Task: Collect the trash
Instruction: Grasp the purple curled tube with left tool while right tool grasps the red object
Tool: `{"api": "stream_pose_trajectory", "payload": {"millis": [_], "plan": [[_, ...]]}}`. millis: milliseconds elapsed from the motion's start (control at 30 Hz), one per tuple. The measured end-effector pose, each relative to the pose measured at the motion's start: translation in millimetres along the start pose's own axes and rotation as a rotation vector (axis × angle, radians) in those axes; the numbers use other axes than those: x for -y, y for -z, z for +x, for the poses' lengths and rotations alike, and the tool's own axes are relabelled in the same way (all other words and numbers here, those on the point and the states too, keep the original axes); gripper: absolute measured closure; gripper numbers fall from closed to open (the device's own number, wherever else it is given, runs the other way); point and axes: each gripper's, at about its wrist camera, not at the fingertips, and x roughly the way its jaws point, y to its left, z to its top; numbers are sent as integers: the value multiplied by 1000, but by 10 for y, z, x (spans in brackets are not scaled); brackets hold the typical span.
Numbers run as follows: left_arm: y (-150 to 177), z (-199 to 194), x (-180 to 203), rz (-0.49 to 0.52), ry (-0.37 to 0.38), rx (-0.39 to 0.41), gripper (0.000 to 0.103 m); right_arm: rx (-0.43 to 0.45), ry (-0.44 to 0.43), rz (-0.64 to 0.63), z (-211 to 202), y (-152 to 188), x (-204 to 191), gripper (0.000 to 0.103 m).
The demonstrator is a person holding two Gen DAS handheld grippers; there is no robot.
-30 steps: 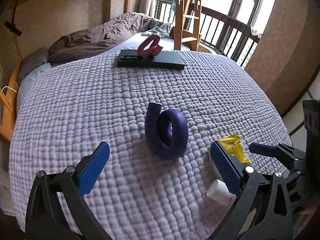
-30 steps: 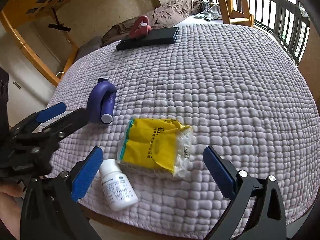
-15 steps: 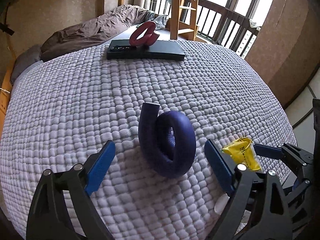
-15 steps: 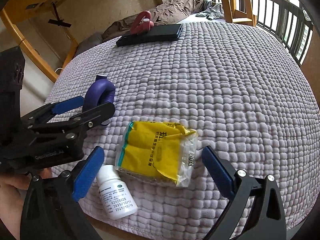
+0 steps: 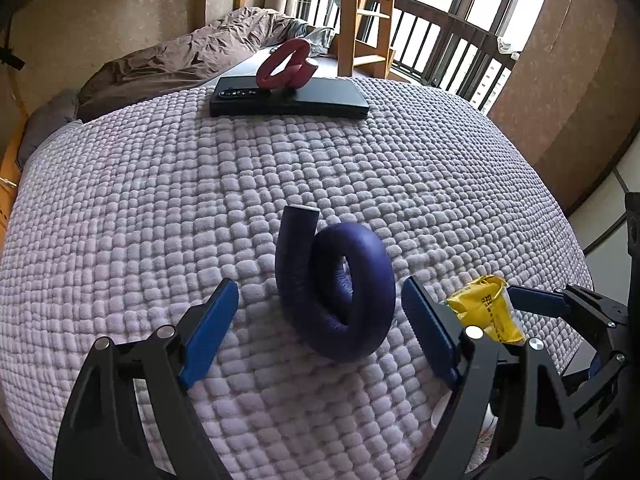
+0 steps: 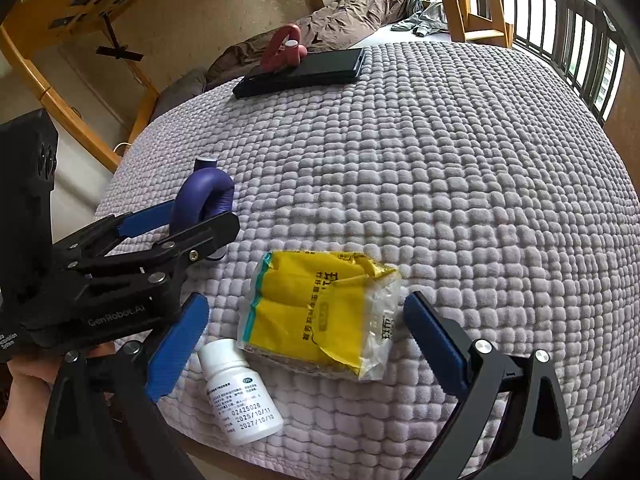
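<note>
Reaching with both tongs over trash lying on a quilted bed cover [image 6: 460, 152].

Gaping wide and gripping nothing, the left tongs [image 5: 320, 324] are straddling a coiled purple foam tube [image 5: 340, 288], whose loop is sitting between the blue pads without touching either one. The right tongs [image 6: 306, 340] are likewise standing wide open and empty, framing a crumpled yellow packet [image 6: 320, 312] near the cover's front edge, with a small white pill bottle [image 6: 236, 400] lying on its side just beside the packet and close to the left pad. Farther back, a red foam tube [image 5: 286, 66] is resting on a flat black box [image 5: 288, 98].
</note>
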Motion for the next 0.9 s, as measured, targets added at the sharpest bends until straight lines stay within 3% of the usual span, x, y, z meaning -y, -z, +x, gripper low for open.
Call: {"api": "stream_pose_trajectory", "payload": {"millis": [267, 400, 633, 900], "plan": [[4, -36, -126, -32, 3, 11, 18, 119, 113, -86, -372, -295, 193, 6], [35, -28, -111, -32, -3, 23, 18, 181, 57, -107, -349, -805, 214, 6], [59, 1, -8, 11, -29, 47, 18, 180, 102, -290, 368, -1733, -165, 6], [10, 67, -32, 14, -18, 52, 25, 153, 165, -389, 897, -2127, -404, 7]]}}
